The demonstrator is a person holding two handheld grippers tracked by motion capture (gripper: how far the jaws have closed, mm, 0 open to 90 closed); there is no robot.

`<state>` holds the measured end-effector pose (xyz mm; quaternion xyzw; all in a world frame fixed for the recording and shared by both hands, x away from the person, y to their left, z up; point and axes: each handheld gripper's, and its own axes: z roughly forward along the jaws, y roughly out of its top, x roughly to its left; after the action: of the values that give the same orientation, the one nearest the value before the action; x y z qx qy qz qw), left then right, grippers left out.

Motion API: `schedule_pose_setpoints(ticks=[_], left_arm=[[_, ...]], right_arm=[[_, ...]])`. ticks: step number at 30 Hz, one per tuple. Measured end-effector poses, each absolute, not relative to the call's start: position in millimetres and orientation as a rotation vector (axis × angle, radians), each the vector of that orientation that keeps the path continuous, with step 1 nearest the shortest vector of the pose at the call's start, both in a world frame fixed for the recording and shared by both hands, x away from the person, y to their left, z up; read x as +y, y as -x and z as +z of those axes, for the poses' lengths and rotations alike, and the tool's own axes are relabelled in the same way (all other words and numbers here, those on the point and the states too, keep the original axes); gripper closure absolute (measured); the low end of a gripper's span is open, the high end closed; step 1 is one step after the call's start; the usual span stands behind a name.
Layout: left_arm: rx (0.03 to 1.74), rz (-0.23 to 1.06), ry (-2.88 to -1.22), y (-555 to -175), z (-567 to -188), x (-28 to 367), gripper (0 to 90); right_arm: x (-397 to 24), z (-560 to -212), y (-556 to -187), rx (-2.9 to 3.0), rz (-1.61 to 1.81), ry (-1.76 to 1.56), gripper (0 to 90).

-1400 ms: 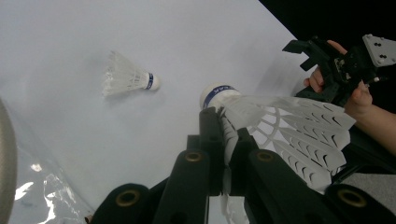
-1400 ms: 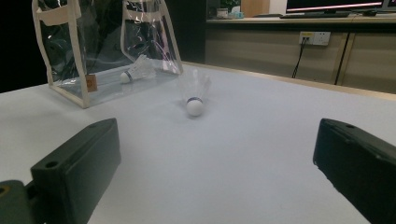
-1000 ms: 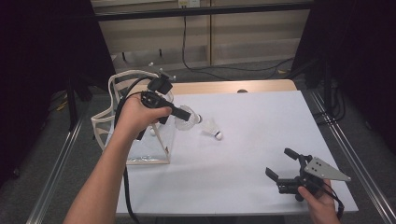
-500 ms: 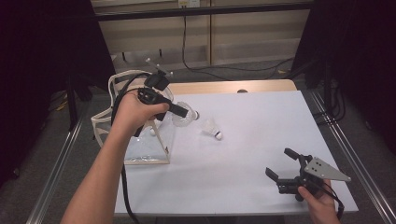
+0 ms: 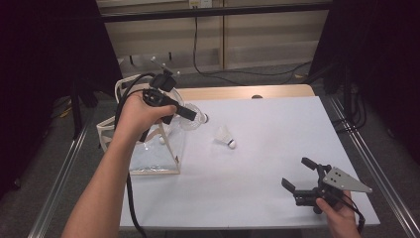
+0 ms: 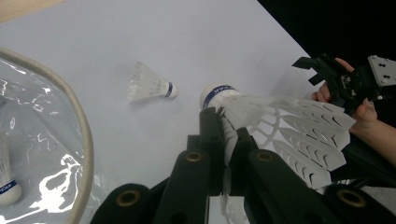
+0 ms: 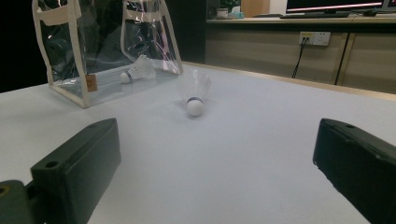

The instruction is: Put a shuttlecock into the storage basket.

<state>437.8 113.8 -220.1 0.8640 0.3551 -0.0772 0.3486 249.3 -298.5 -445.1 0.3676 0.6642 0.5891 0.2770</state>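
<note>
Three shuttlecocks counted. One shuttlecock [image 6: 280,126] was clamped by its feather skirt between the closed jaws of the left gripper [image 5: 190,115], at upper left of the high view, just beside the bag's open top. A second shuttlecock [image 5: 225,136] lay on the white table [image 5: 277,148] near frame centre, apart from both grippers. A third shuttlecock [image 7: 133,72] lay inside the one clear bag [image 5: 148,158], left of centre. The right gripper [image 5: 303,174], lower right, held nothing, its jaws spread wide.
</note>
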Motion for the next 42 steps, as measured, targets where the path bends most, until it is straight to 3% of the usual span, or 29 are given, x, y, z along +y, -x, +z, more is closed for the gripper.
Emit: schedule_pose_setpoints(ticks=[42], left_arm=[[0.982,-0.138,-2.222,-445,-197,130,89.4]], right_arm=[[-299,-445,-249,1.784,1.58,-0.986,0.5]])
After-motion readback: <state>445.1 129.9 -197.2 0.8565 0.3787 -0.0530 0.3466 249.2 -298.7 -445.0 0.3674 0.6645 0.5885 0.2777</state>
